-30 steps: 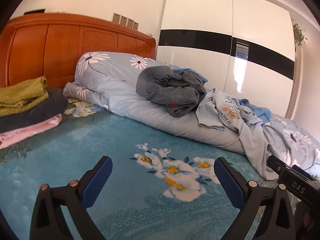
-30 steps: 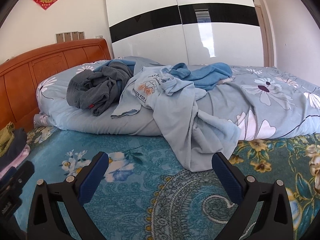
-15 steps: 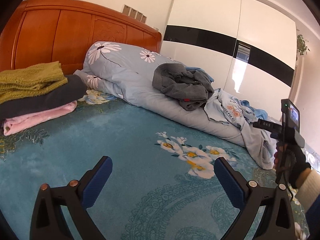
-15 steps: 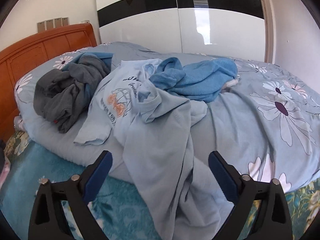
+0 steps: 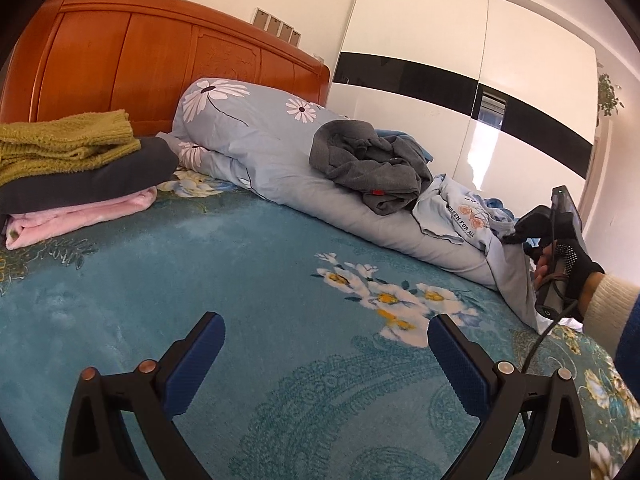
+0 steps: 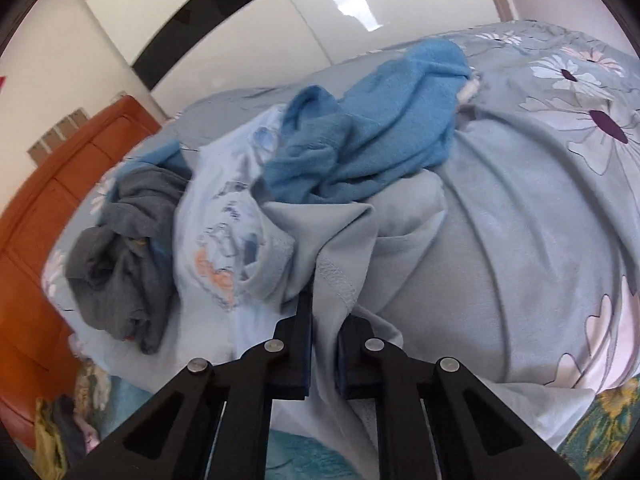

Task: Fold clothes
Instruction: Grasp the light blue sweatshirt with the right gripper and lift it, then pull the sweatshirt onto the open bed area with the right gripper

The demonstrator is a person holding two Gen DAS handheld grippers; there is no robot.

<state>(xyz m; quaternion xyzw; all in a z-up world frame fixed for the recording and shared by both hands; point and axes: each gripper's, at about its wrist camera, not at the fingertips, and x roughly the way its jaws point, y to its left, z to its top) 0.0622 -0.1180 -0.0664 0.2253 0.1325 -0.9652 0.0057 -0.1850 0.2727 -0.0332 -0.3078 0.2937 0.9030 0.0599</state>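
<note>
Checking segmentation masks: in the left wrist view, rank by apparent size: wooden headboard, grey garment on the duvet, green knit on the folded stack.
1. Wooden headboard, clearly largest.
2. Grey garment and green knit: look alike in area; the knit is cut off at the frame edge and nearer the camera, so unranked.

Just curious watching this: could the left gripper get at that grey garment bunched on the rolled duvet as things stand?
Probably yes. The left gripper is open and empty, with only bare bedspread ahead. The grey garment lies uncovered atop the duvet, though well ahead.
</note>
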